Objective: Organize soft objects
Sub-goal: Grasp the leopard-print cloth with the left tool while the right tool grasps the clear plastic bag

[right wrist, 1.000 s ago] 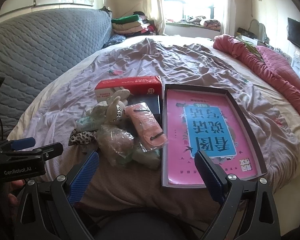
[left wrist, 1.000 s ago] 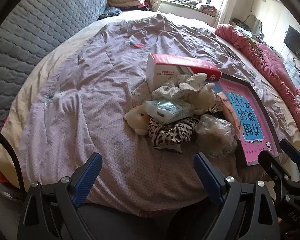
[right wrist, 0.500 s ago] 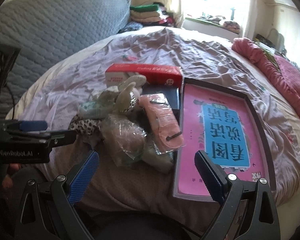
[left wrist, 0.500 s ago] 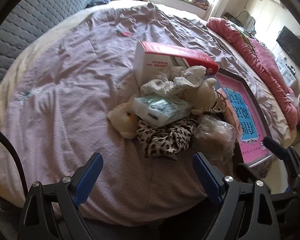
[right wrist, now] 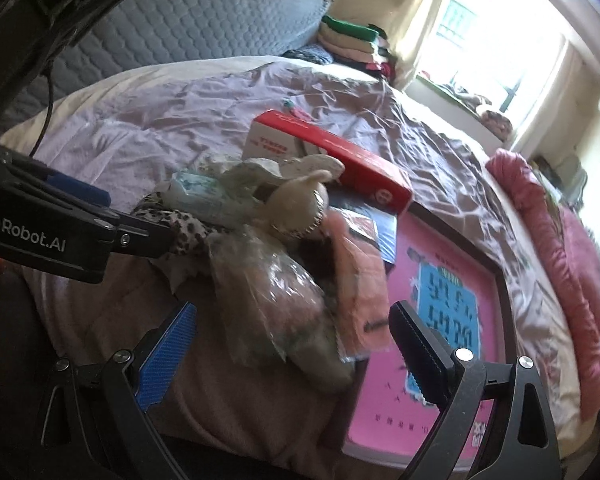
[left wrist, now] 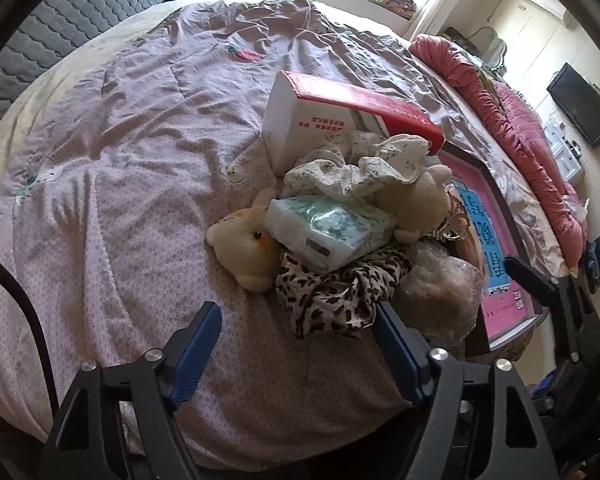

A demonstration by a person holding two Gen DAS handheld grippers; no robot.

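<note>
Both grippers come in with jaws apart and empty, the left gripper (left wrist: 296,344) having just been narrowing with nothing between its pads, and the heap sits at the bed (left wrist: 112,208) edge, so a careless tug on the leopard cloth (left wrist: 336,296) could topple the tissue pack (left wrist: 328,232) off. Count: one cream plush toy (left wrist: 244,248), one red box (left wrist: 340,116), one pink tray (right wrist: 440,308), one bagged bundle (right wrist: 276,304) just ahead of the right gripper (right wrist: 292,356).

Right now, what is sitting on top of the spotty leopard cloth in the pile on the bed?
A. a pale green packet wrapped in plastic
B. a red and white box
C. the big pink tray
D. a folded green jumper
A. The pale green packet lies on the leopard cloth, beside the cream plush toy; the red and white box stands behind the pile on the bed cover.
</note>
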